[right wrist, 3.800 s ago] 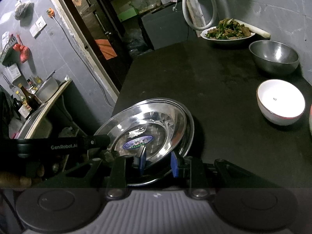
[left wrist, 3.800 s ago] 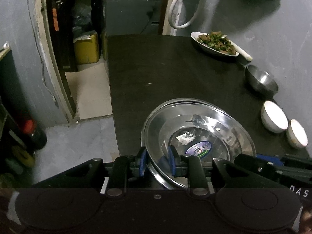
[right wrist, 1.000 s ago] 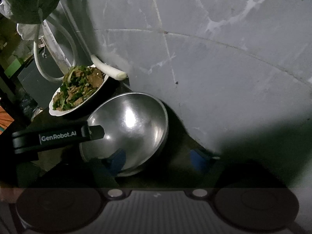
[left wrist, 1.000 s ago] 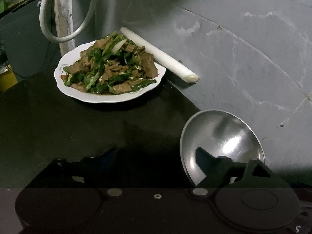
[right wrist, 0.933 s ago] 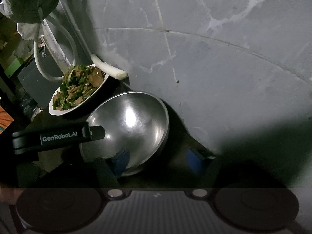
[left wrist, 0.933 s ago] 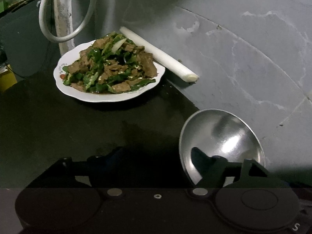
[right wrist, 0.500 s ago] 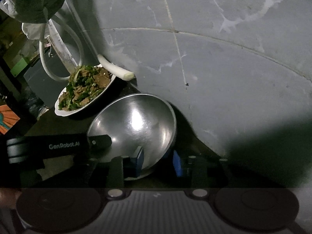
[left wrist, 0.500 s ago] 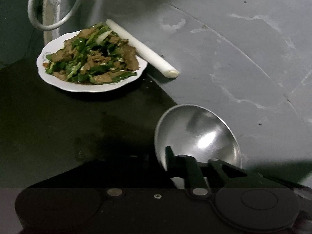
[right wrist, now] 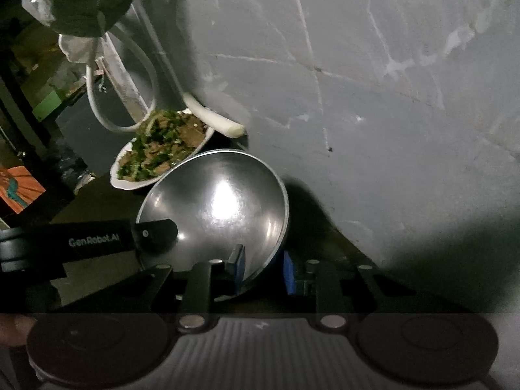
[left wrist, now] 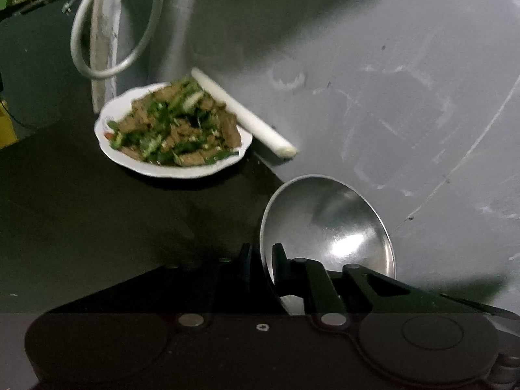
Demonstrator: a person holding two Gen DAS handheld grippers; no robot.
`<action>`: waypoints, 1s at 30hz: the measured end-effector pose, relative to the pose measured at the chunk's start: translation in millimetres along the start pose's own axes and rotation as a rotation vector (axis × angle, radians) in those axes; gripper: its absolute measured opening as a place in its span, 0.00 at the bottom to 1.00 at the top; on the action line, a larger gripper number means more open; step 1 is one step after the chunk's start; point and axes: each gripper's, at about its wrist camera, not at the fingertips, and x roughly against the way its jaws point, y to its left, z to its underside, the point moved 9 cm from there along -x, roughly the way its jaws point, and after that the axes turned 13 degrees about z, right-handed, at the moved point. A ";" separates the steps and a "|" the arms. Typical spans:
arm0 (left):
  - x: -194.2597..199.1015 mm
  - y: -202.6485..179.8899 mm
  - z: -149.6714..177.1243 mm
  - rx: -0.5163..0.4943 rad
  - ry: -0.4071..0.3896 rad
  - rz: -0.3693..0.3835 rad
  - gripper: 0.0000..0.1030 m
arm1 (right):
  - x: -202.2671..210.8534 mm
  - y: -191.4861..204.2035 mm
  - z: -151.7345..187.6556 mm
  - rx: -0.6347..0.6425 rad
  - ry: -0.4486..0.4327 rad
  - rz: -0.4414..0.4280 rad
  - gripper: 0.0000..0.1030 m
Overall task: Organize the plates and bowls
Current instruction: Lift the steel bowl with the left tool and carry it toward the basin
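Midway by the look of it: shiny round steel bowl (left wrist: 328,224) tilted off the dark bench (left wrist: 97,221), left hand-held gripper (left wrist: 260,260) clamped on its nine-o'clock rim, right hand-held gripper (right wrist: 261,266) closing across its six-o'clock rim, resting place not yet reached.

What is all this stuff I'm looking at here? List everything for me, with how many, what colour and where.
steel bowl: one, silver, tilted, near the wall, its rim between both claws
plate of stir-fry: one, white plate, green and brown food, behind the bowl
leek stalk: one, white, against the wall beside the plate
hose: one loop, white, hanging beyond the plate
table: one, black, under everything
wall: grey, cracked, along the table's edge
left claw: black, clamped on the bowl's rim
right claw: blue pads, closing on the opposite rim
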 end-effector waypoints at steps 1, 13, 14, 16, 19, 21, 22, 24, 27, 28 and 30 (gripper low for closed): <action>6.0 -1.5 -0.7 0.001 -0.010 0.000 0.12 | 4.1 1.4 -1.1 0.002 -0.008 -0.008 0.27; 70.9 -27.1 34.4 0.011 -0.075 -0.009 0.13 | 73.1 5.3 8.8 0.060 -0.069 -0.106 0.27; 76.5 -30.4 39.5 0.014 -0.078 -0.009 0.13 | 78.4 4.5 12.1 0.067 -0.069 -0.112 0.27; 86.0 -36.2 48.7 0.016 -0.082 -0.011 0.13 | 89.4 2.5 19.6 0.083 -0.069 -0.122 0.27; 97.9 -44.1 61.7 0.025 -0.095 -0.006 0.13 | 103.9 -2.5 32.7 0.101 -0.062 -0.135 0.27; 106.4 -49.8 72.0 0.029 -0.098 -0.001 0.13 | 111.2 -6.4 41.8 0.112 -0.051 -0.145 0.27; 110.7 -53.4 77.9 0.028 -0.099 0.002 0.13 | 115.0 -9.1 46.1 0.115 -0.045 -0.151 0.27; 117.4 -59.7 90.7 0.031 -0.097 0.005 0.13 | 122.5 -14.1 57.2 0.126 -0.032 -0.162 0.27; 123.1 -66.9 111.6 0.044 -0.086 0.008 0.13 | 135.4 -21.4 74.9 0.150 -0.022 -0.168 0.27; 125.6 -69.0 117.8 0.057 -0.085 0.014 0.13 | 138.8 -23.9 80.5 0.159 -0.018 -0.170 0.27; 128.9 -72.5 129.4 0.078 -0.080 0.025 0.13 | 146.1 -30.6 92.6 0.174 -0.003 -0.174 0.27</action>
